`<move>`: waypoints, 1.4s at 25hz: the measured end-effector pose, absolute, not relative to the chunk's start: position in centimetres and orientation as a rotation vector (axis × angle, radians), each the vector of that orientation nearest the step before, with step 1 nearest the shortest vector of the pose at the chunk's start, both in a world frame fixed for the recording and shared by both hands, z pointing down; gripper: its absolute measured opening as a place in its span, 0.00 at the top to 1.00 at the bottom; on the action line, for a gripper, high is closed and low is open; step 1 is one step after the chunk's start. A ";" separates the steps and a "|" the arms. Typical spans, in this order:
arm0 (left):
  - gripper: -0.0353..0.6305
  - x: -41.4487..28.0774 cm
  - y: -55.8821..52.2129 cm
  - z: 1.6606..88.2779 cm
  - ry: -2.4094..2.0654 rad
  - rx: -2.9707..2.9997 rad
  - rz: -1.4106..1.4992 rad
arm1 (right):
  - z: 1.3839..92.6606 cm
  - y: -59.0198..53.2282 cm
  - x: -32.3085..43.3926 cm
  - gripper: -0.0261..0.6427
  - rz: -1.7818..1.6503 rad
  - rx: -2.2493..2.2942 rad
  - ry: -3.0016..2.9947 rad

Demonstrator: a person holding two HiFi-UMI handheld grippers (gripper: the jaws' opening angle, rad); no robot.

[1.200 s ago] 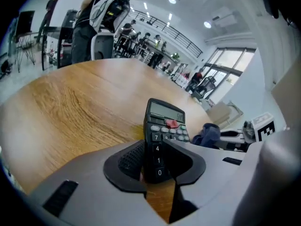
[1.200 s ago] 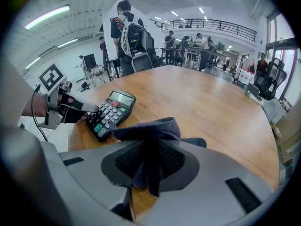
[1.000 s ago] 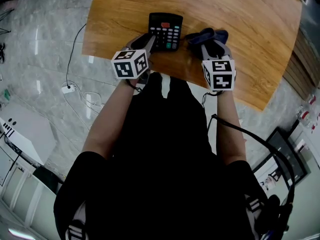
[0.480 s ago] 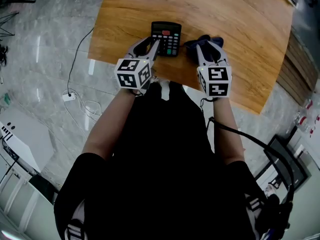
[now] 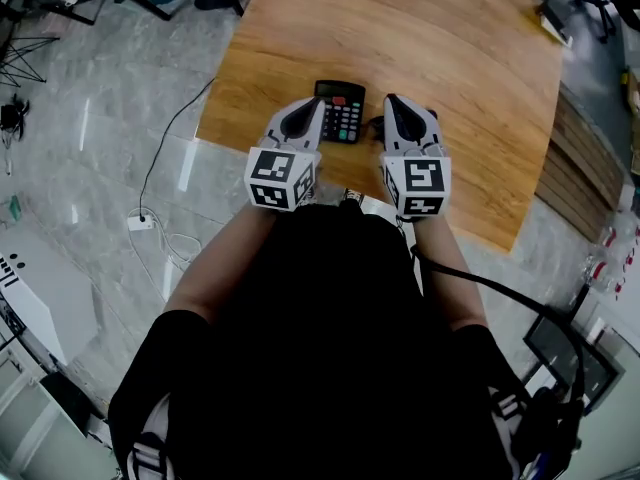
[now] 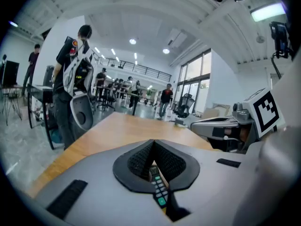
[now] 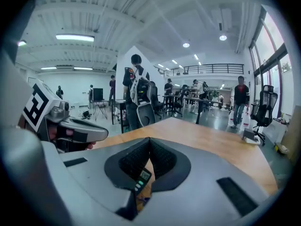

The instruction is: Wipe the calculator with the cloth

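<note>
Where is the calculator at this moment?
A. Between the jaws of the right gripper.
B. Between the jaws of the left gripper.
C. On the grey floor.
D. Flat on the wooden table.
D: the calculator lies flat on the wooden table; the left gripper and the right gripper have just been closing their jaws, which meet on nothing.

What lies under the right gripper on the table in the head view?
Only a dark edge of the cloth shows beside the right gripper, near the calculator; the gripper covers the rest.
</note>
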State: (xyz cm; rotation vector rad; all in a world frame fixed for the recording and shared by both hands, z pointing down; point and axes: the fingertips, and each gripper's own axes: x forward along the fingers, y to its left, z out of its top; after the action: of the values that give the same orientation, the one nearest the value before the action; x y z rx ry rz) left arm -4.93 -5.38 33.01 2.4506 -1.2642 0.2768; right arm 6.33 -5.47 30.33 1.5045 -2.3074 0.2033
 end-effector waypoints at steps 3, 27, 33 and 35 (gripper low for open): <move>0.94 -5.1 -5.2 30.7 -1.311 2.508 0.233 | 28.9 -4.8 4.6 0.94 0.217 1.525 -2.400; 0.94 -4.4 -2.9 26.5 -1.419 2.684 0.207 | 25.4 -0.9 0.6 0.94 0.073 1.519 -2.584; 0.94 -4.9 -2.0 25.5 -1.449 2.691 0.181 | 23.8 -0.1 0.6 0.94 0.032 1.565 -2.606; 0.94 -5.0 -1.8 25.3 -1.452 2.691 0.176 | 23.5 0.0 0.5 0.94 0.036 1.574 -2.611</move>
State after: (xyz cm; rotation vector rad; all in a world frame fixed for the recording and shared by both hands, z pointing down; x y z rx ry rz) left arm -5.01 -1.76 25.31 2.6911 -1.4524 0.1755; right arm 0.53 -0.03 23.48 1.5738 -2.6109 0.0360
